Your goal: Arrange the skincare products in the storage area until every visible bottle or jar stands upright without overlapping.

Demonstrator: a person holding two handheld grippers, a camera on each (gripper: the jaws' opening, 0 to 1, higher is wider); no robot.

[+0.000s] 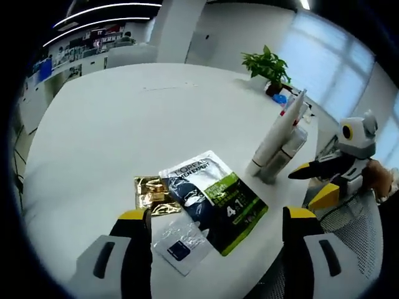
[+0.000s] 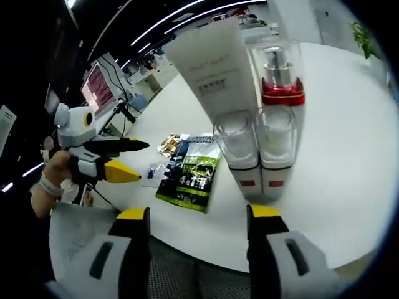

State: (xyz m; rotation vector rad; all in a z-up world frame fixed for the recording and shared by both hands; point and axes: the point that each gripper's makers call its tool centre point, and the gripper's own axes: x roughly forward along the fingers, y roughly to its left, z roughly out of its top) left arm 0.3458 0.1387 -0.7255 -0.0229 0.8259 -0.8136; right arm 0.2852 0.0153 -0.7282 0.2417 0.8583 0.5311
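Near the table's edge a tall white tube (image 2: 212, 68) and a red-collared pump bottle (image 2: 280, 68) stand upright behind two white bottles with clear caps (image 2: 240, 149) (image 2: 277, 146). The same tube (image 1: 280, 128) and bottles (image 1: 283, 156) stand close together in the left gripper view. A green and black sachet pack (image 1: 212, 199) (image 2: 196, 171) lies flat, overlapping a gold sachet (image 1: 153, 192) (image 2: 168, 144) and a small white sachet (image 1: 181, 243). My left gripper (image 1: 216, 215) (image 2: 124, 159) hovers open above the sachets. My right gripper (image 2: 199, 213) (image 1: 308, 185) is open just in front of the bottles, holding nothing.
The round white table (image 1: 137, 118) stretches away behind the products. A potted plant (image 1: 268, 65) stands at its far side. Grey mesh chair backs (image 2: 187, 261) sit below the near edge. A hand (image 2: 53, 180) holds the left gripper, with a monitor (image 2: 98, 87) behind it.
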